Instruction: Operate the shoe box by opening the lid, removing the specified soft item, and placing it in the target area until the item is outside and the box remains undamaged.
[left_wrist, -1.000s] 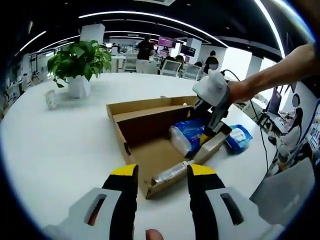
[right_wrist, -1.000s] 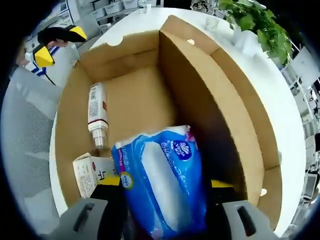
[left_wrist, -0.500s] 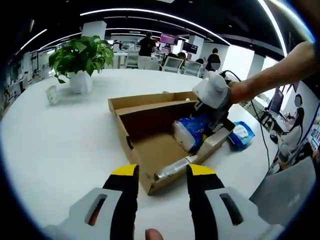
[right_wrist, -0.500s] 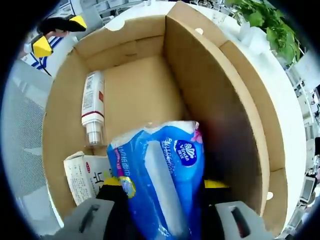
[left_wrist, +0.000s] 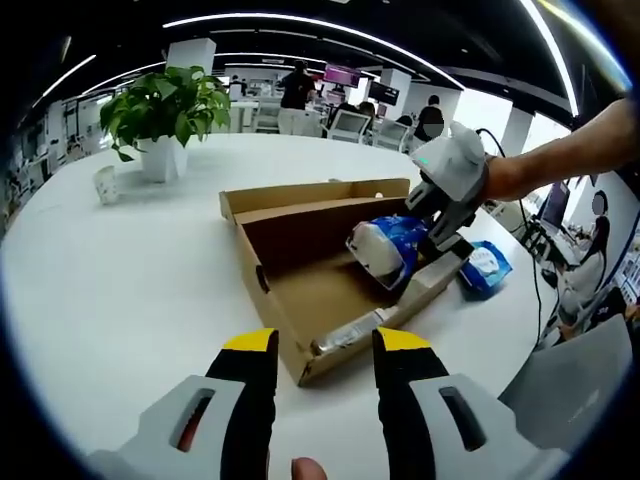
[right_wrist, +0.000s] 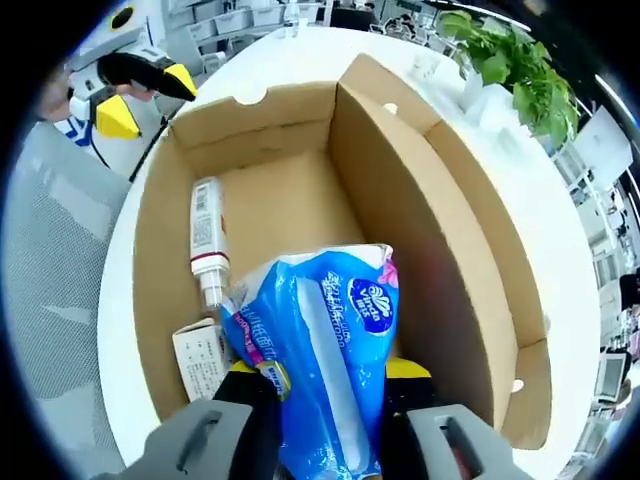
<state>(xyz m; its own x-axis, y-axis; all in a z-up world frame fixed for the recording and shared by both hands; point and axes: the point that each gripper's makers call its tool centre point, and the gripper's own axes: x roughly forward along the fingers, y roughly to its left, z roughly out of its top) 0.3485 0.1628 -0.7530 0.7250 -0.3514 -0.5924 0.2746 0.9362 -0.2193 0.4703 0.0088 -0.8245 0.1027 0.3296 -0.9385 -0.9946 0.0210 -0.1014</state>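
The left hand-held gripper (left_wrist: 312, 345) hangs empty, jaws apart, just short of the shoe box (left_wrist: 300, 300) on the white bench (left_wrist: 120, 270), so nothing steadies the box. If the blue tissue pack (right_wrist: 320, 350) snags a cardboard wall while lifted, the box could drag or tear. The right hand-held gripper (right_wrist: 322, 380) clamps the pack between its jaws, above the box floor, with a bottle (right_wrist: 207, 245) and a small carton (right_wrist: 203, 362) to its left.

You are holding the blue tissue pack (right_wrist: 325, 370) over the open cardboard shoe box (right_wrist: 175, 300); inside the box, a white bottle (right_wrist: 206, 243) and small white carton (right_wrist: 203, 360) are lying beside the pack.
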